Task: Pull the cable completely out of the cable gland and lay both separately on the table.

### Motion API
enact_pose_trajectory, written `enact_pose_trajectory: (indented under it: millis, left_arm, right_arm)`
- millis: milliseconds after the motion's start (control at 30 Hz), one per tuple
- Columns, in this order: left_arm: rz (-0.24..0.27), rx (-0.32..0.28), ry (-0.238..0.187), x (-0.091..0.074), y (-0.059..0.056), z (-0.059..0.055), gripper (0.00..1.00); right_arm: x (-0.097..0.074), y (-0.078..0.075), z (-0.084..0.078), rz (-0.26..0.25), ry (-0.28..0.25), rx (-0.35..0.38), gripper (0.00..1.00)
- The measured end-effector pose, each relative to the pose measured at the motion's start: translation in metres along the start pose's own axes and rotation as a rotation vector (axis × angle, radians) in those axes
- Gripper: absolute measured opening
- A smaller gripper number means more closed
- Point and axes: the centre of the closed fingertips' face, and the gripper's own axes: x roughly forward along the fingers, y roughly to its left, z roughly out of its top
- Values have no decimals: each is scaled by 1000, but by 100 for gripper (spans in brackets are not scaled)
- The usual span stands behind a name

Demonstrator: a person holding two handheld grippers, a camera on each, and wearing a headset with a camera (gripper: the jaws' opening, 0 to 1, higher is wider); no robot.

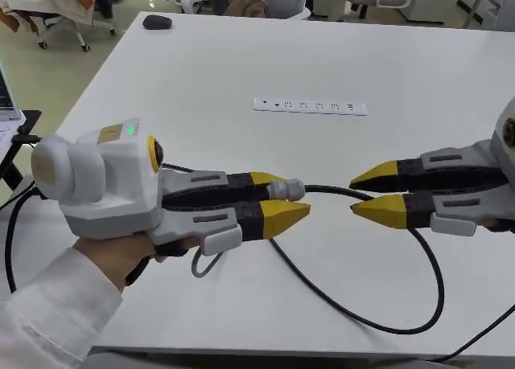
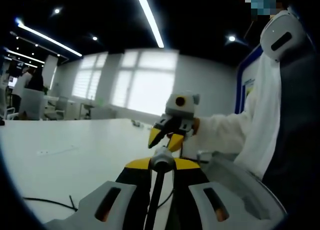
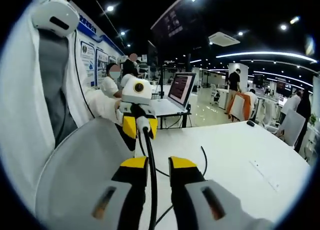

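In the head view my left gripper [image 1: 296,196] is shut on a grey cable gland [image 1: 286,190], a hand holding it above the white table [image 1: 241,71]. A black cable [image 1: 330,190] leaves the gland and runs right into my right gripper [image 1: 352,194], which is shut on it a short way off. Behind that gripper the cable loops down and back left across the table. The left gripper view shows the gland [image 2: 162,157] between my left gripper's [image 2: 162,166] yellow tips, with the right gripper [image 2: 164,141] facing it. In the right gripper view the cable [image 3: 151,185] runs between my right gripper's [image 3: 158,164] jaws toward the left gripper [image 3: 139,126].
A white power strip [image 1: 310,106] lies mid-table beyond the grippers, and a dark mouse [image 1: 157,21] sits near the far edge. Office chairs stand behind the table. A laptop [image 3: 180,89] and several people are in the background. A thin cable trails off the table's left side.
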Motion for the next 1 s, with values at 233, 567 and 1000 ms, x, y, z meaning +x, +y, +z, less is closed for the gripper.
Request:
enact_pose_trajectory:
  millis: [233, 567, 1000]
  left_arm:
    - [-19, 6, 9, 3, -4, 1, 17]
    - [-19, -9, 8, 3, -4, 1, 17]
    - [-41, -193, -65, 0, -4, 13, 19]
  right_arm:
    - [18, 10, 11, 65, -9, -52, 14]
    - [25, 13, 6, 98, 7, -69, 4]
    - [26, 11, 9, 85, -9, -65, 2]
